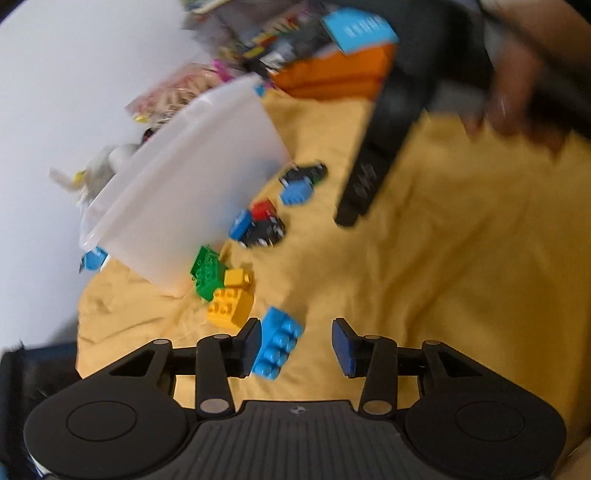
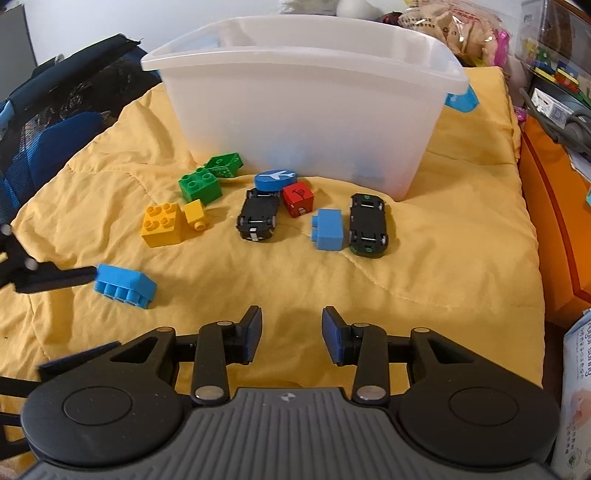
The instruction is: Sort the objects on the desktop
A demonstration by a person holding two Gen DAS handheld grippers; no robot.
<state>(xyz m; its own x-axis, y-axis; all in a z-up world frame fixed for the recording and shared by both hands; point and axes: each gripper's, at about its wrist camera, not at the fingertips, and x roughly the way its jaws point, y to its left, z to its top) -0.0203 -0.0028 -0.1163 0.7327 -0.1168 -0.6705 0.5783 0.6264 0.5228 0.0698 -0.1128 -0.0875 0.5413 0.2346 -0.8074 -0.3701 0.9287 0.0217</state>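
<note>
A blue studded brick [image 1: 277, 347] lies on the yellow cloth [image 1: 443, 277] between the jaws of my left gripper [image 1: 297, 347]. It rests against the left pad, with a gap to the right pad, so the jaws stand open. In the right wrist view the same brick [image 2: 123, 284] is at the left. My right gripper [image 2: 291, 334] hovers open over bare cloth with nothing between its jaws. Beyond it lie green bricks [image 2: 201, 184], yellow bricks [image 2: 162, 223], two overturned black toy cars [image 2: 258, 218], a red cube [image 2: 298, 199], a blue disc [image 2: 275, 180] and a light blue brick [image 2: 328, 229].
A translucent plastic bin [image 2: 303, 122] stands upright behind the toys. A dark blue bag [image 2: 48, 122] lies at the left and an orange box [image 2: 554, 221] at the right. Snack bags and clutter [image 2: 454, 33] crowd the back. A person's hand [image 1: 517, 99] holds the right gripper.
</note>
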